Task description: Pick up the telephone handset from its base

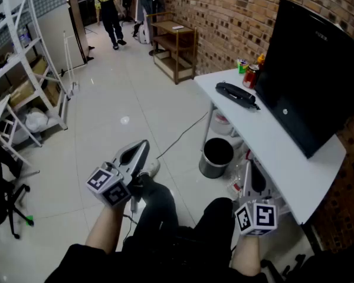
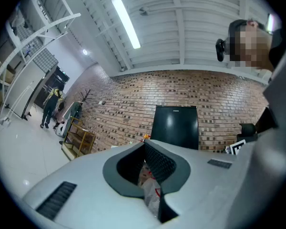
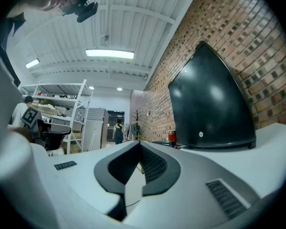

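Note:
The black telephone (image 1: 236, 94), handset lying on its base, sits at the far end of the white table (image 1: 283, 152), in front of the big black screen (image 1: 310, 69). Both grippers are held low above the person's lap, well short of the phone. My left gripper (image 1: 141, 146) points out over the floor, its jaws shut with nothing between them (image 2: 144, 144). Just below the table's near edge is my right gripper (image 1: 248, 167), its jaws also closed together and empty (image 3: 139, 143). The screen (image 3: 207, 104) fills the right gripper view, and the phone cannot be made out there.
Drink cans (image 1: 248, 71) stand behind the phone at the table's far corner. A black waste bin (image 1: 216, 157) sits on the floor under the table, with a cable beside it. A wooden shelf (image 1: 176, 43) lines the brick wall; white racks (image 1: 23, 69) stand left. A person (image 1: 109, 10) walks far off.

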Demonstrator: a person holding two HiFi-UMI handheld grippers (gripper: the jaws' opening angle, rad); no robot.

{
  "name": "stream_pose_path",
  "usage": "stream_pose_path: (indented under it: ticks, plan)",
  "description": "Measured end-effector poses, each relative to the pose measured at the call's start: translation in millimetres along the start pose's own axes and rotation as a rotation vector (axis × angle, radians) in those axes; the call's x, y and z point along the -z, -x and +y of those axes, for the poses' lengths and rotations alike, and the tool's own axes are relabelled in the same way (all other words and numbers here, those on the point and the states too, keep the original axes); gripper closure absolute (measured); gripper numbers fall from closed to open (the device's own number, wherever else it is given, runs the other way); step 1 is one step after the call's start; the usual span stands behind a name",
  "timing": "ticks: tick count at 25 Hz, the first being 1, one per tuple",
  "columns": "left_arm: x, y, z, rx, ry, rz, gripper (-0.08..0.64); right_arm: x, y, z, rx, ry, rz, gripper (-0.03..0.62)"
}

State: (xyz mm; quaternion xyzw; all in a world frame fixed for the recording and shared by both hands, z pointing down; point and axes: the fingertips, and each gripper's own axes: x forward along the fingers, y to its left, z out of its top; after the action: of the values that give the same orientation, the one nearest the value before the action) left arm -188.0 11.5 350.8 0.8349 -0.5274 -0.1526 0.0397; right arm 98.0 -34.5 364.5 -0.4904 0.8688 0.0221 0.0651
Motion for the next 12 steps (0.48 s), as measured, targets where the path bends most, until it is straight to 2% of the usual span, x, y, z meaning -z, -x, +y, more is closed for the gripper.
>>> stream_pose_path:
  ticks: [5,9,12]
  plan:
    - [6,-9,4,-0.016,-0.003,0.022,0.560,-21,-2,-4,-0.001,0.131,0.011,0.581]
    - [11,-24,12,0.014,-0.021,0.056,0.560,-15,-15,-5,-0.020,0.129,0.032,0.581]
    - [22,-48,26,0.059,-0.086,0.101,0.560,-9,-37,-13,-0.026,0.136,0.042,0.581]
